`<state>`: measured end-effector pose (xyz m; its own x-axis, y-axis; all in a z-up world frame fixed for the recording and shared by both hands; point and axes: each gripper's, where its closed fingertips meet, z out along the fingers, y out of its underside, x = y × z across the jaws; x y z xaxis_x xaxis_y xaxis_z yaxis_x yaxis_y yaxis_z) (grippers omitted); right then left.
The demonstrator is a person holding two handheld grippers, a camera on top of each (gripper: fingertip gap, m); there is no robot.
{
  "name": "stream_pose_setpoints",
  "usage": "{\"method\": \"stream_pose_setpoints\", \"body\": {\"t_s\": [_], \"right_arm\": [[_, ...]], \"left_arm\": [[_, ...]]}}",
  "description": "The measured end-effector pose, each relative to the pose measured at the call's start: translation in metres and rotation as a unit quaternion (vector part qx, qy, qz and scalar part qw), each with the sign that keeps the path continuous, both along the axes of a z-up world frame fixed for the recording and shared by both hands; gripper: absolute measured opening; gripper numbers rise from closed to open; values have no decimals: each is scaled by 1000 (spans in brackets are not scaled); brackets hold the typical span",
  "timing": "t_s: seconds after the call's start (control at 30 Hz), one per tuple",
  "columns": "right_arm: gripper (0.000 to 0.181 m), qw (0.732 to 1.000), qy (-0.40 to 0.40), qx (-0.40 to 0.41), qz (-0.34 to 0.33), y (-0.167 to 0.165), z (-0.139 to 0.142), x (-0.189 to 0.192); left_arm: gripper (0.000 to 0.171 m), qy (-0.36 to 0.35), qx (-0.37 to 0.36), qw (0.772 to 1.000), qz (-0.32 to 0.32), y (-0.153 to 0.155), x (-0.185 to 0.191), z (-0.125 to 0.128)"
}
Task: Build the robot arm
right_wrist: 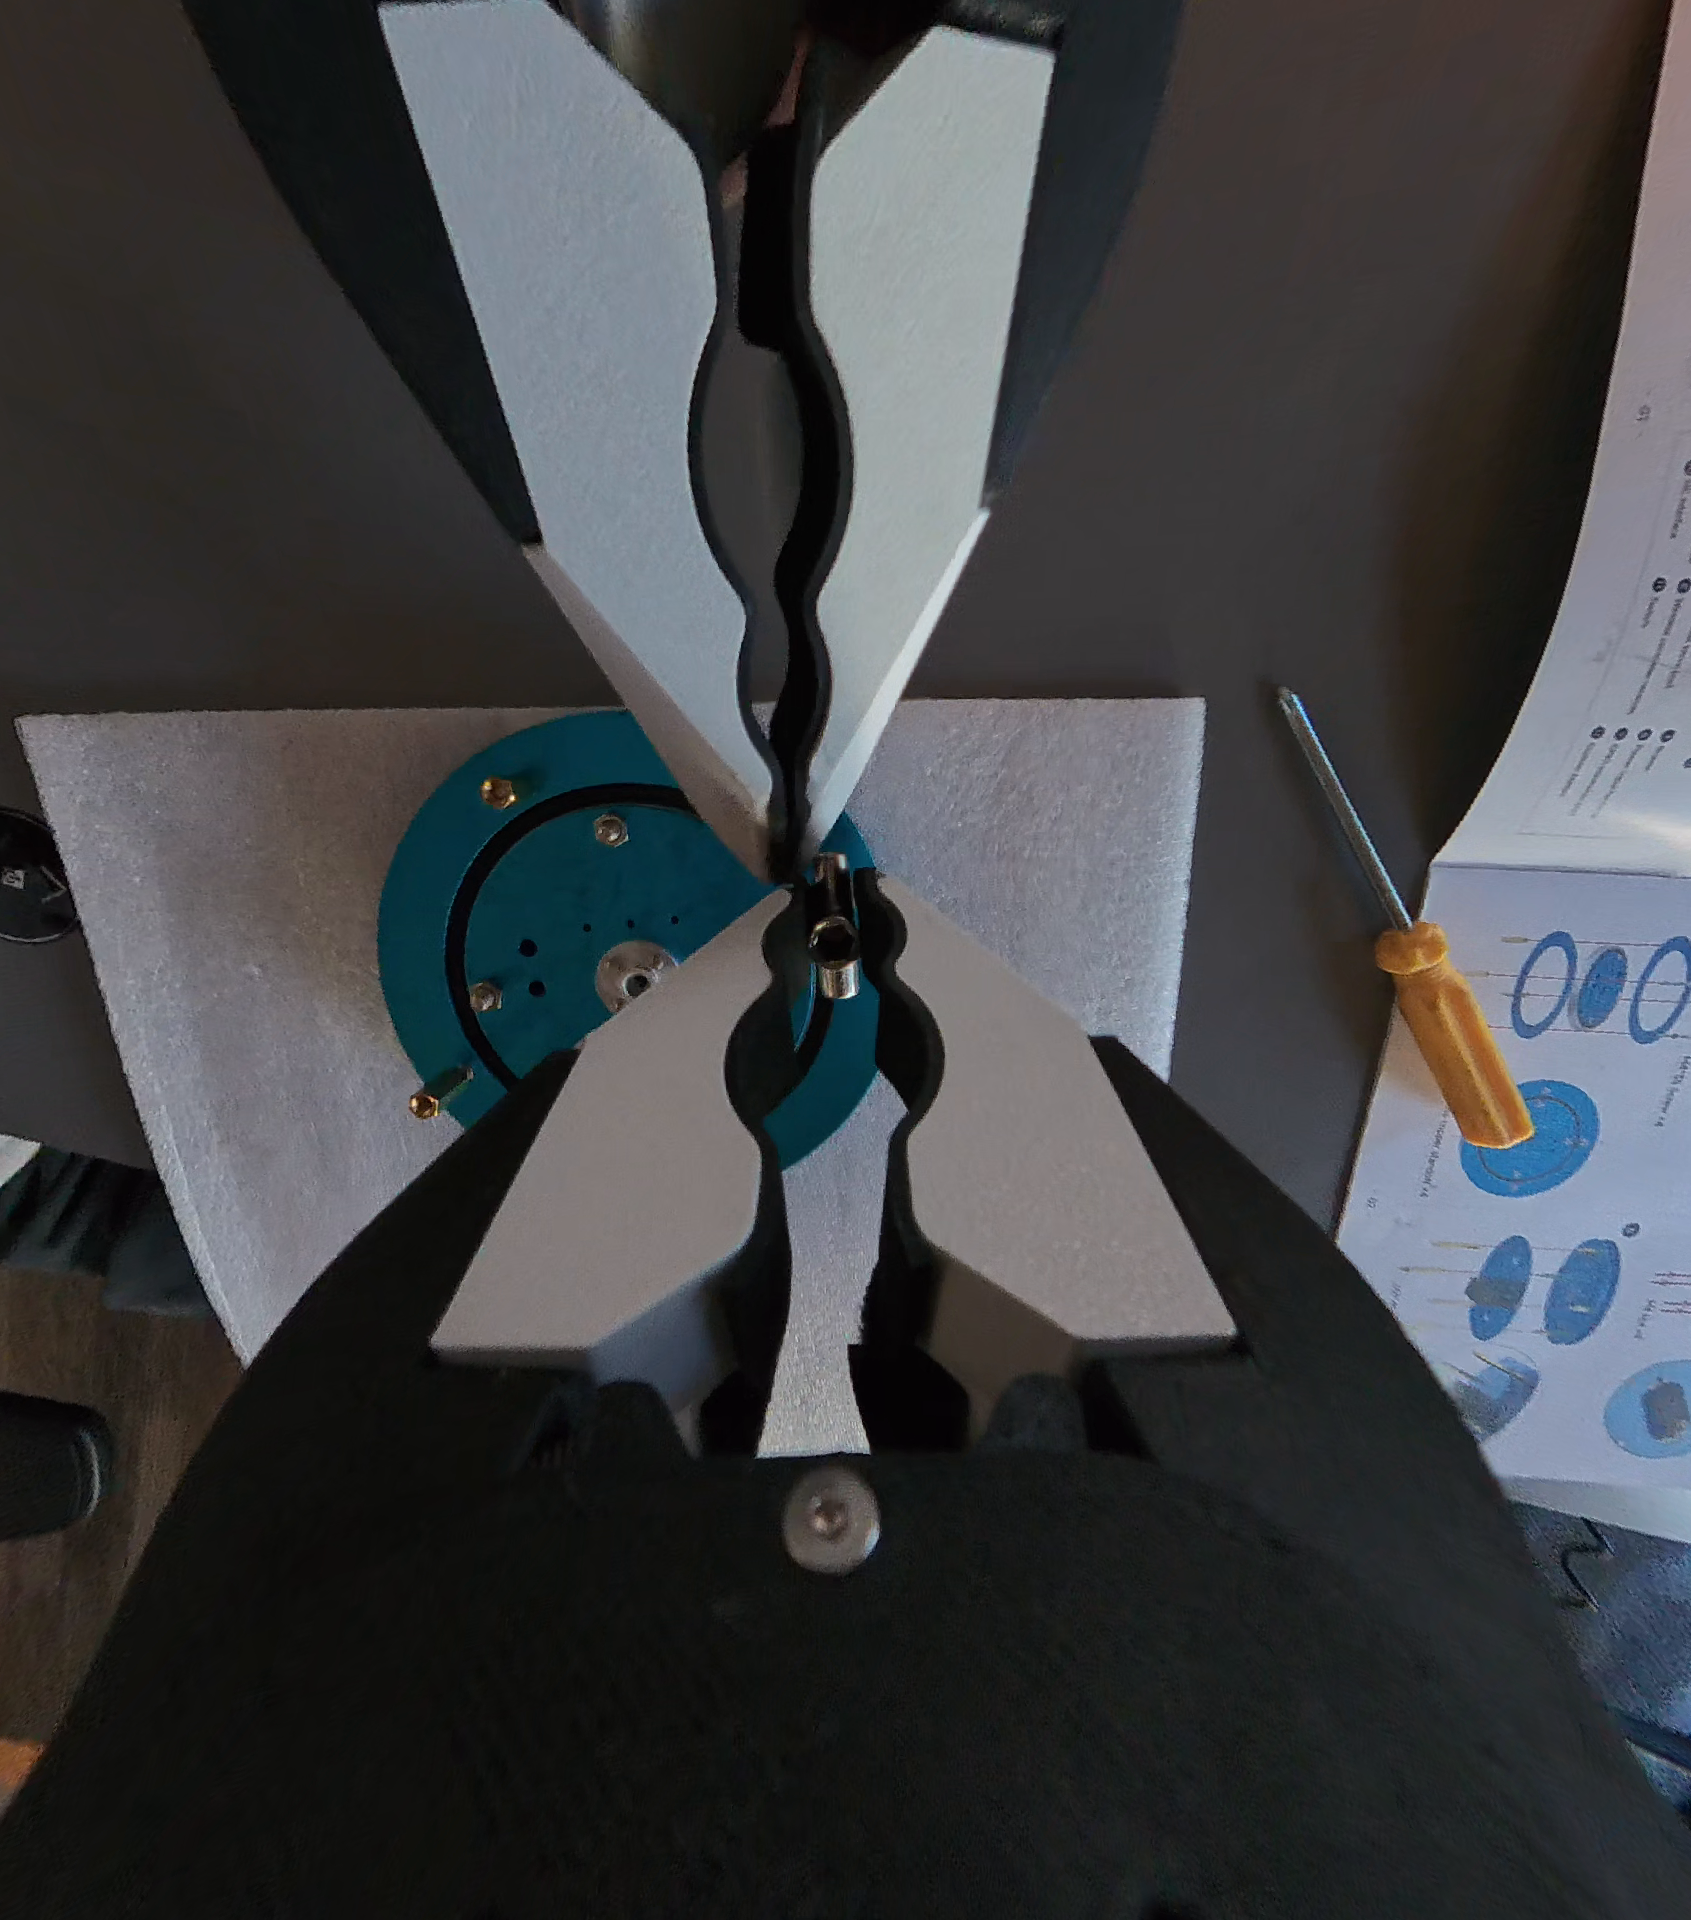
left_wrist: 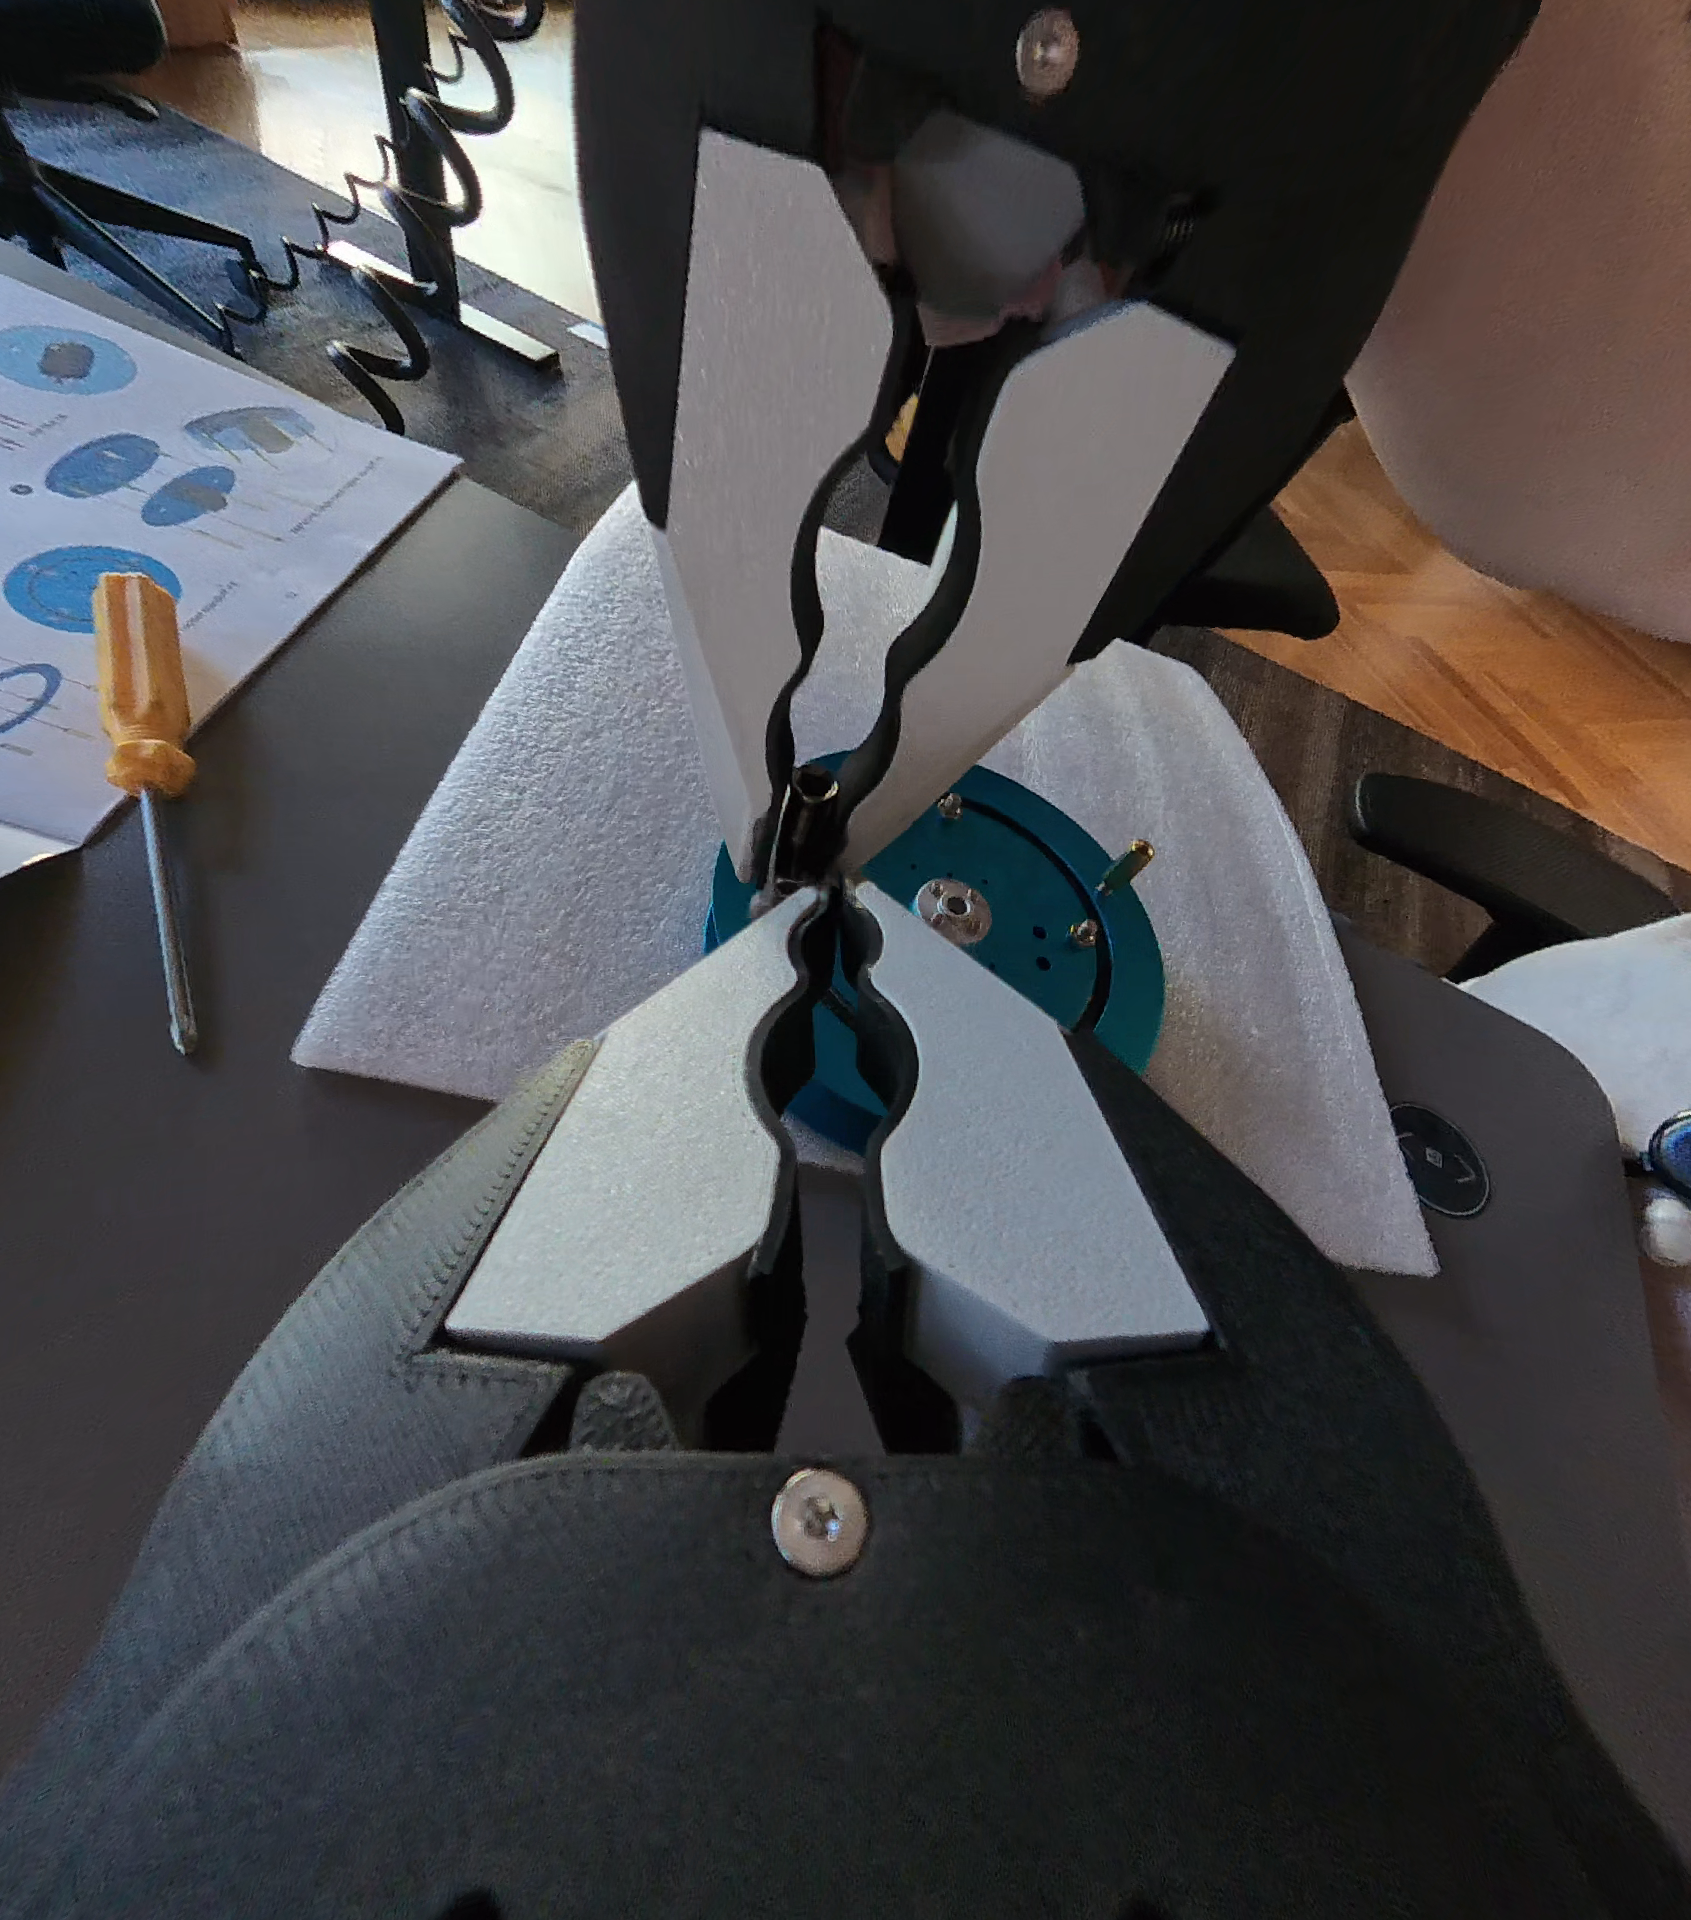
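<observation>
Both my grippers meet tip to tip over the blue disc (right_wrist: pixel 550 935).

My right gripper (right_wrist: pixel 825 940) is clamped on a small metal socket (right_wrist: pixel 833 951); my left gripper (left_wrist: pixel 825 914) is closed, pinching something tiny just beyond it, above the white foam sheet (right_wrist: pixel 217 935).

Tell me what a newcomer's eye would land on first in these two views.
Two grippers meet tip to tip over a blue disc on a white foam sheet in the middle of the dark table. The right gripper pinches a small metal socket, and the left gripper is closed at its tips just beyond it. A yellow-handled screwdriver lies to one side, partly on a printed instruction sheet.
</observation>
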<state>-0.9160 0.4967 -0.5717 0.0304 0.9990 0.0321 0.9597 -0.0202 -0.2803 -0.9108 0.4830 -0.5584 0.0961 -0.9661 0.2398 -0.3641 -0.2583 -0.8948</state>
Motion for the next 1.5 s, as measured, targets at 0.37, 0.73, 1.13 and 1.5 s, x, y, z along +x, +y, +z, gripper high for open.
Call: {"method": "stream_pose_setpoints", "body": {"t_s": [0.37,0.73,1.13,1.5], "right_arm": [[7,992,118,0,-37,0,2,-6],[6,984,155,-5,-84,0,3,-9],[16,988,82,96,90,1,27,15],[8,996,40,26,78,1,15,5]], "left_arm": [[6,-4,25,1000,13,0,-3,4],[21,71,89,991,66,12,12,-28],[9,71,104,990,56,12,15,-32],[9,67,98,992,51,12,14,-33]]}}
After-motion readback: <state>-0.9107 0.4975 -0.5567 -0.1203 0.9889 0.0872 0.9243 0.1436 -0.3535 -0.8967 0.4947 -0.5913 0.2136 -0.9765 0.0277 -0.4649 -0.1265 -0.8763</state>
